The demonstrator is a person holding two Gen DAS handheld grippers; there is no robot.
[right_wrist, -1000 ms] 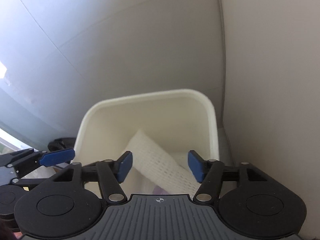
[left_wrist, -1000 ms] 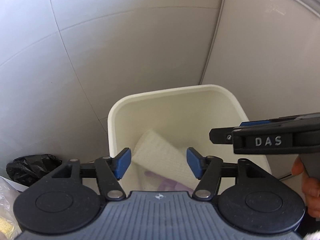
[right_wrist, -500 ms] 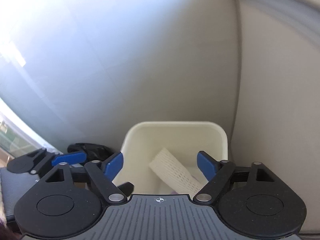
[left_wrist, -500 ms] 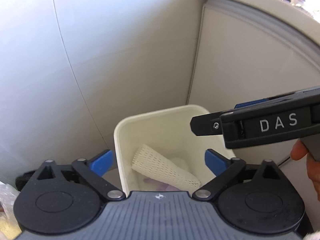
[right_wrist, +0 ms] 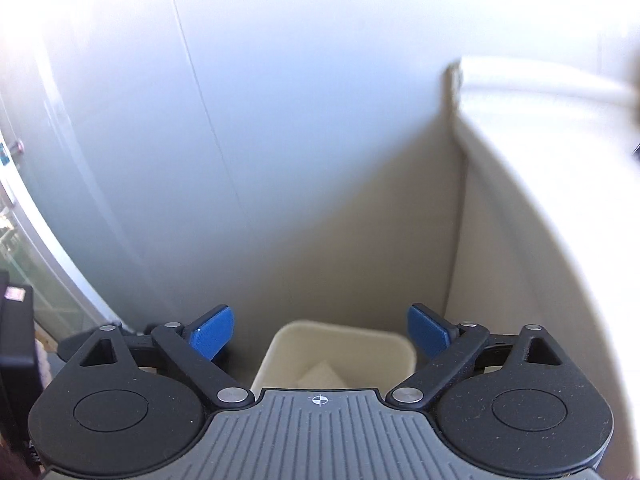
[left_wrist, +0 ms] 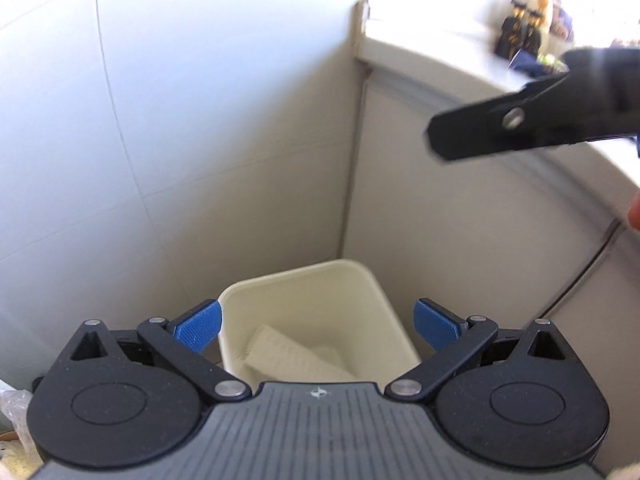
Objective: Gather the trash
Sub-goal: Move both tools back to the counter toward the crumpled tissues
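A cream waste bin (left_wrist: 304,284) stands on the floor in a corner, far below both grippers. Inside it lies a white foam net sleeve (left_wrist: 280,354) with other pale scraps. My left gripper (left_wrist: 316,326) hangs high above the bin, jaws wide open, nothing between the blue pads. In the right wrist view the same bin (right_wrist: 340,338) shows small and low, the net (right_wrist: 320,376) just visible in it. My right gripper (right_wrist: 320,332) is open and empty, its jaws still opening. Its black body (left_wrist: 540,108) crosses the upper right of the left wrist view, blurred.
Pale walls meet behind the bin. A white counter edge (left_wrist: 460,72) runs along the right, with dark bottles (left_wrist: 520,28) on top. A clear plastic bag (left_wrist: 12,404) sits at lower left. A fingertip (left_wrist: 634,212) shows at the right border.
Both grippers rose well above the bin and their jaws spread from half open to wide. The bin shrank in both views and the counter top came into sight.
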